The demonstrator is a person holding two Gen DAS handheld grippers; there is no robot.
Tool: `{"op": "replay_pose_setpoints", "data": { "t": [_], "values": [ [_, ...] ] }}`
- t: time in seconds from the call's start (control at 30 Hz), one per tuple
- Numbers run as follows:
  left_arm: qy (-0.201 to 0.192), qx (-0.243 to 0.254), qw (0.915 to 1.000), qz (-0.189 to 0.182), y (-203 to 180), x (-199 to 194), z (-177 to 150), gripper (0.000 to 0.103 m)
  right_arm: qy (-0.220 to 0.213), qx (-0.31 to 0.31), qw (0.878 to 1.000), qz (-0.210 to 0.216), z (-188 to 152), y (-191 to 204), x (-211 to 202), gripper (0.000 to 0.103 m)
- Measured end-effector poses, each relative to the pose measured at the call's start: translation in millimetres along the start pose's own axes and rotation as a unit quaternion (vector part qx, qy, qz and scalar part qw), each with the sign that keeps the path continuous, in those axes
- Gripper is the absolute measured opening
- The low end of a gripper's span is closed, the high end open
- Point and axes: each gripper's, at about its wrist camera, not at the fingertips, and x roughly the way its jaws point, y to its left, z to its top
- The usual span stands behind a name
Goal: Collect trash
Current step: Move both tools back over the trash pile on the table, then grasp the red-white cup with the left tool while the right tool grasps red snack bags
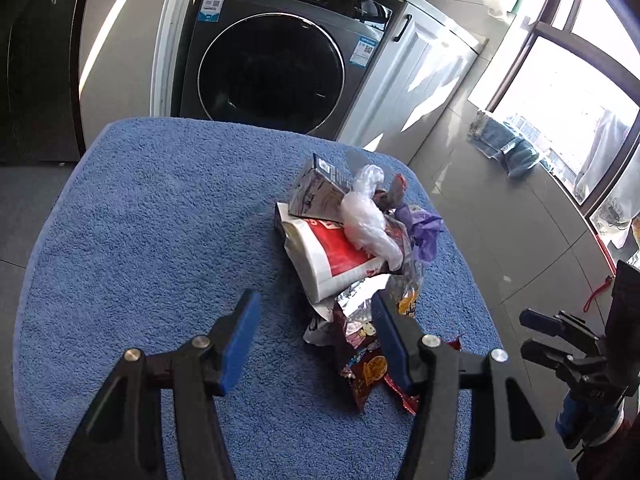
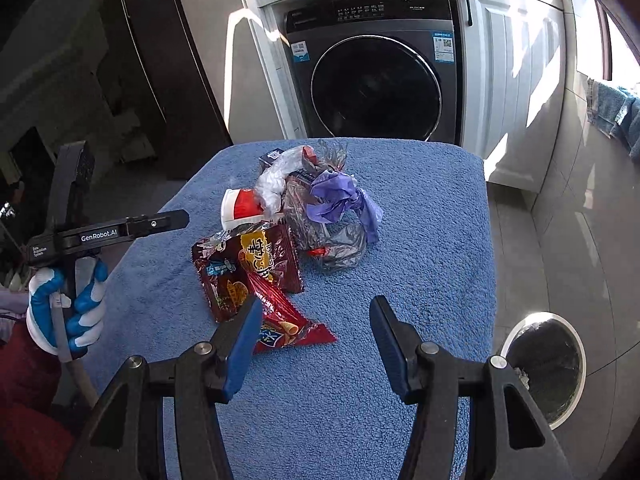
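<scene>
Laundry room, blue towelled table [image 2: 420, 208] | trash pile [image 2: 288, 232] lay mid-table toward its far edge | red wrapper [image 2: 280, 320] nearest right gripper [image 2: 316, 340], unclenched, empty | left gripper [image 1: 316, 340] likewise released.

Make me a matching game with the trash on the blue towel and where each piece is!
Things:
1. purple crumpled bag
2. red and white cup
3. red snack wrapper
4. round bin

Places:
A. on the floor, right of the towel
B. nearest the right claw
C. right side of the pile
D. left side of the pile, on its side

Pairs: 1-C, 2-D, 3-B, 4-A
</scene>
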Motion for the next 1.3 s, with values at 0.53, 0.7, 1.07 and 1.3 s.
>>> {"op": "replay_pose_setpoints", "data": {
  "t": [0.53, 0.7, 1.07, 1.3],
  "values": [
    [0.041, -0.054, 0.9962, -0.056, 28, 74, 37, 0.036, 0.074, -0.027, 0.995, 0.055, -6, 4, 66, 0.056],
    [0.033, -0.063, 0.9948, -0.072, 30, 70, 34, 0.026, 0.082, -0.024, 0.994, 0.070, -9, 3, 74, 0.052],
    [-0.007, -0.052, 0.9975, -0.048, 26, 30, 23, 0.017, 0.082, -0.045, 0.992, 0.086, -19, 12, 62, 0.012],
    [-0.044, -0.051, 0.9974, -0.026, 29, -17, 23, 0.014, 0.052, -0.049, 0.994, 0.082, -23, 18, 26, 0.009]
  ]
}}
